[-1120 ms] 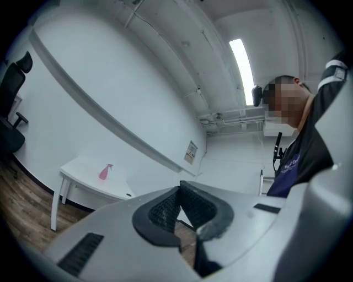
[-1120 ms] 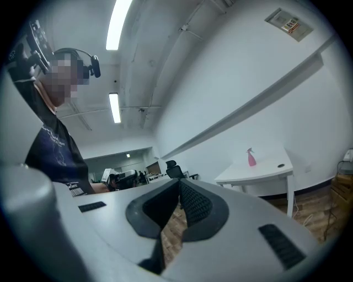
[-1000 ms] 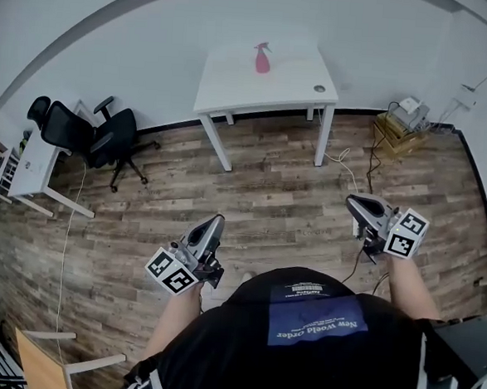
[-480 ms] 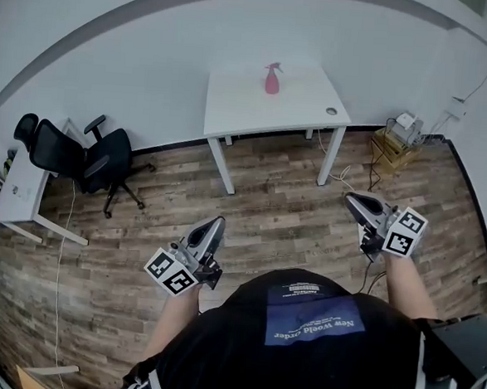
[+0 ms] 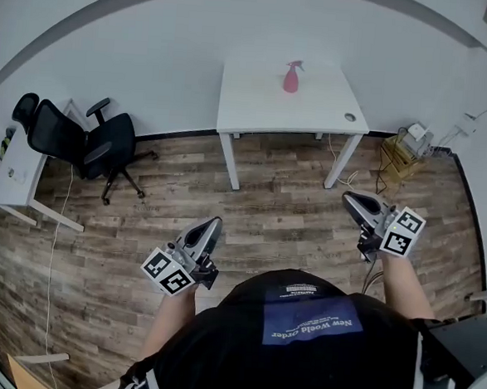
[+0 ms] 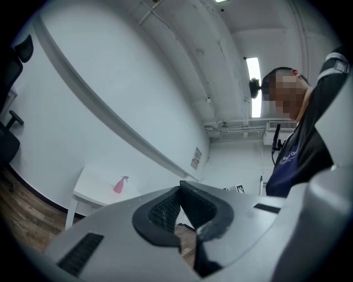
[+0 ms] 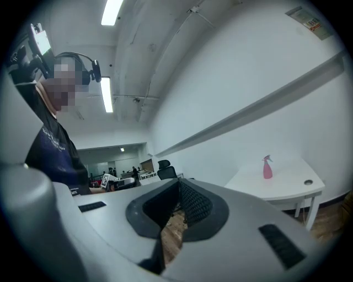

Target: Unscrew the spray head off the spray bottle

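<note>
table (image 5: 254,103) nearer, spray bottle (image 5: 292,77) lower and further right in view

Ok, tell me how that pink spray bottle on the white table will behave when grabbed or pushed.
The pink spray bottle stands upright, tall and slim, so a push near its head would probably tip it. It is likely light plastic, but its fill level can't be seen. On the smooth white table, a low push may just slide it.

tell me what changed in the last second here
The person has walked toward the white table: it and the pink spray bottle on it sit lower and further right in the head view. Nothing taken or released. Left hand-held gripper and right hand-held gripper stay shut and empty.
</note>
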A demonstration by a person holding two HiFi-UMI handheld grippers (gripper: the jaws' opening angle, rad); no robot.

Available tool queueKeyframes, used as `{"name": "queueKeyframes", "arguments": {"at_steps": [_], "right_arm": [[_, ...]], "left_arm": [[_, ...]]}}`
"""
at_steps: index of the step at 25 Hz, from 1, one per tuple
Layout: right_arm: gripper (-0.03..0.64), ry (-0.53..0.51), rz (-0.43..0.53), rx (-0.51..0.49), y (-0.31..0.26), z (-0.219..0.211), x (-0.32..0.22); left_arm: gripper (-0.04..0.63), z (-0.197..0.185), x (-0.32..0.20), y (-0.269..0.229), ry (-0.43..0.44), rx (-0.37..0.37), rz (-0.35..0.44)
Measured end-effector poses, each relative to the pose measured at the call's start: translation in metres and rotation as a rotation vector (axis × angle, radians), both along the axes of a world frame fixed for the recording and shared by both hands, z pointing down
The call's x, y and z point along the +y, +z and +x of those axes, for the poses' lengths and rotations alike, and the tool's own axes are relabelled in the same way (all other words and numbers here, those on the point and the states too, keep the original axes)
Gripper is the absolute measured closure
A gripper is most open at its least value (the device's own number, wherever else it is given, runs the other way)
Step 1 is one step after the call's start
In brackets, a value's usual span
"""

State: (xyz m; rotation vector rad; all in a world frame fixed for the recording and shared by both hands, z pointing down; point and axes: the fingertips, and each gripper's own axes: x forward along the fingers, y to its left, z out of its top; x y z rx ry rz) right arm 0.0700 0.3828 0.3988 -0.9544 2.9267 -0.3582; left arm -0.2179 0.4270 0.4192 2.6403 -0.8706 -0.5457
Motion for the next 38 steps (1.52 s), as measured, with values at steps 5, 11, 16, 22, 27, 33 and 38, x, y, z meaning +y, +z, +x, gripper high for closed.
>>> {"name": "queueKeyframes", "arguments": {"at_steps": [5,11,16,22,27,33,38], "right_arm": [[0.618,-0.051,-0.013,-0.023,0.009,0.011,-0.048],[0.618,-0.108,0.005,-0.036,0.005,0.056,-0.116],[0.618,-0.164,0.041,-0.021,-0.008,0.106,-0.171],[0.618,-0.164,0.039,-0.011,0.002,0.168,-0.22],[0.618,-0.148,0.017,-0.015,0.016,0.197,-0.244],[0.618,-0.074,-0.007,-0.019,0.028,0.218,-0.269],[0.618,-0.017,0.004,0.012,0.025,0.208,-0.297]], "left_arm": [[0.594,0.018,-0.035,-0.001,-0.032,-0.027,-0.006],[0.594,0.063,-0.089,-0.015,-0.107,-0.029,0.006],[0.592,0.125,-0.142,-0.03,-0.126,-0.032,0.023],[0.594,0.188,-0.195,-0.036,-0.114,-0.043,0.014],[0.592,0.211,-0.229,-0.034,-0.094,-0.076,-0.005],[0.594,0.225,-0.271,-0.027,-0.04,-0.066,-0.007],[0.592,0.216,-0.319,-0.021,0.03,-0.055,0.001]]}}
